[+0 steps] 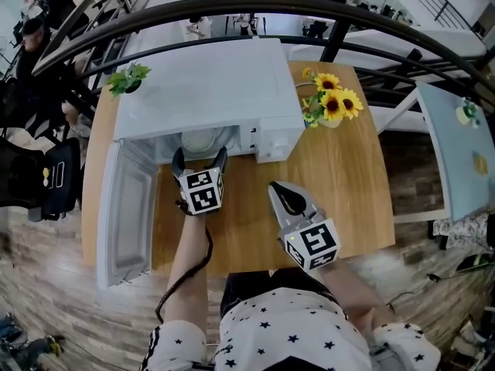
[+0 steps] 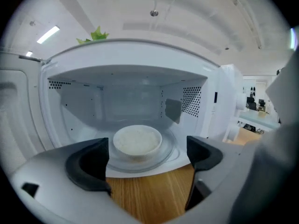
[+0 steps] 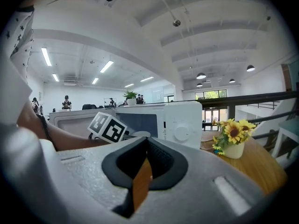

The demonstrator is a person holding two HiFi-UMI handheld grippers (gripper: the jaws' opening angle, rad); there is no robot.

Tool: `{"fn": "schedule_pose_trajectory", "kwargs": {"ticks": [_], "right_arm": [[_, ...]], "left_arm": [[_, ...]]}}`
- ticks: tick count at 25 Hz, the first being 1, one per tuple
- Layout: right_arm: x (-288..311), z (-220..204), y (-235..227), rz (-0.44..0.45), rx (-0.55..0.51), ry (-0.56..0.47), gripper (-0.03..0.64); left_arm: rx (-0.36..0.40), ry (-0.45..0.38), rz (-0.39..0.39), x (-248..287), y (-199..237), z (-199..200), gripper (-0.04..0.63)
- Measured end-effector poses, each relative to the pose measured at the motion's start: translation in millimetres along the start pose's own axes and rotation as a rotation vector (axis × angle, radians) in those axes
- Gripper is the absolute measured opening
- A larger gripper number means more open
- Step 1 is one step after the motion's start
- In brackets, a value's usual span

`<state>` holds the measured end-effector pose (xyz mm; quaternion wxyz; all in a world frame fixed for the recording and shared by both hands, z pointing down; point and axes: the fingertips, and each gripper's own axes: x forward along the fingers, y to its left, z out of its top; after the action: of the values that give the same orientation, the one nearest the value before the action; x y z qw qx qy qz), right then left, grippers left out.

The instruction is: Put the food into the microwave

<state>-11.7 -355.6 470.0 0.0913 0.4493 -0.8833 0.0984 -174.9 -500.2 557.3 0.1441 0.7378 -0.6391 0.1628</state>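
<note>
My left gripper [image 1: 200, 154], jaws apart and empty, at the mouth of the white box-shaped microwave [image 1: 209, 83], round white bowl of pale food [image 2: 138, 140] on its glass turntable [image 2: 170, 154] inside, door [image 1: 124, 207] swung open, my right gripper [image 3: 144, 162], jaws together on nothing, over the wooden table [image 1: 247, 226].

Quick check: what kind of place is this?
Probably an open office or lab hall: the microwave sits on a wooden table by a railing, with strip lights and people beyond.

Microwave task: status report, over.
Left gripper open, empty, at microwave mouth. Right gripper shut, empty. Bowl of food on turntable inside; door open. Nothing blocking.
</note>
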Motion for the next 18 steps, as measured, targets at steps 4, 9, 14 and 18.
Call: {"fn": "schedule_pose_trajectory", "kwargs": {"ticks": [4,9,14,18], "right_arm": [[-21.2,2.8,-0.2,-0.012,-0.004,-0.019,0.006],[-46.6,5.7,6.7,-0.006,-0.016,-0.046,0.006],[-73.7,2.1,21.1,0.009,-0.024,-0.054,0.006],[-95.9,1.8,30.5,0.014,-0.032,-0.071,0.006]], "left_arm": [[-0.034,-0.016,0.001,-36.1,-13.3,-2.5,0.495],[-0.052,-0.026,-0.039,-82.4,-38.2,-4.4,0.494],[-0.067,-0.080,-0.004,-134.9,-48.6,-0.8,0.381],[-0.104,-0.151,0.042,-179.9,-51.7,5.3,0.243]]}}
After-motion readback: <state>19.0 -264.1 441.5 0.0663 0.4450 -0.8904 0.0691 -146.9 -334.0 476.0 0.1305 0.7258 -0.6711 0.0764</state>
